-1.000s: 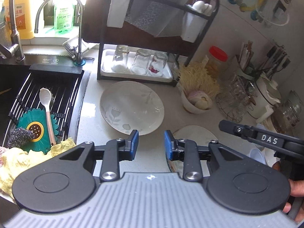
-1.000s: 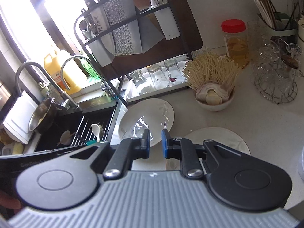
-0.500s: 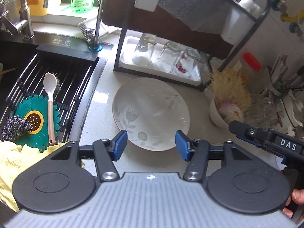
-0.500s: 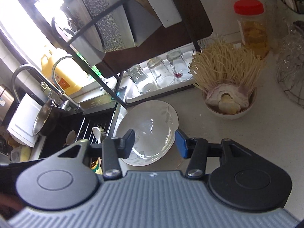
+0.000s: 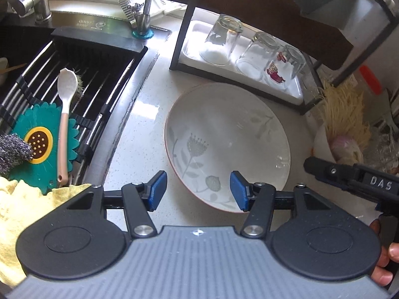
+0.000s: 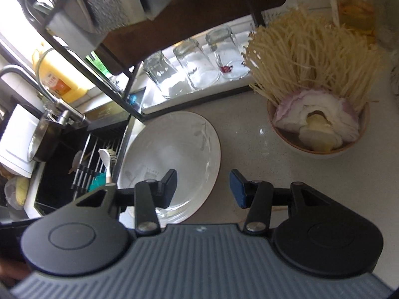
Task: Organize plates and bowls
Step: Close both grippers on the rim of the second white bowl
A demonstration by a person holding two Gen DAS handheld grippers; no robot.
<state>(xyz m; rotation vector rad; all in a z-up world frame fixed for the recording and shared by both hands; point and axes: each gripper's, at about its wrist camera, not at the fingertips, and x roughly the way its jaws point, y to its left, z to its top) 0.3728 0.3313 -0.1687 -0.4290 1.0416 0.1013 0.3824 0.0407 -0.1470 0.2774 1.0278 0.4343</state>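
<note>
While the left tongs [image 5: 197, 190] hang spread and empty above the table [image 5: 139, 134], the plate [image 5: 227, 144] with the leaf pattern lies flat just ahead of them, its near rim showing in the gap between the blue pads [image 5: 157, 190], not touched. Left of the tongs: sink rack [image 5: 94, 92] with a white spoon [image 5: 65, 114], teal flower mat [image 5: 46, 149], steel scourer [image 5: 12, 150], yellow cloth [image 5: 15, 211]. Ahead, past the plate: three upturned glasses [image 5: 222, 42] on a white tray [image 5: 294, 92] under a dark shelf rack [image 5: 182, 37]. Right of the tongs: the other tool's black arm marked DAS [image 5: 356, 177], a hand [image 5: 384, 259] behind it, and a bowl [image 5: 324, 144] of noodles.

Right wrist view: right tongs [image 6: 203, 186] also spread, nothing pinched. Same plate [image 6: 174, 149] sits ahead and to their left; the left finger overlaps the plate in view, contact cannot be told, and the right pad is over bare table [image 6: 244, 137]. Ahead-right: bowl [image 6: 316, 149] with onion pieces and dry noodles [image 6: 311, 57]. Straight ahead: the glasses [image 6: 192, 67]. Far left: sink [image 6: 57, 174], faucet [image 6: 57, 109], yellow bottle [image 6: 59, 74].
</note>
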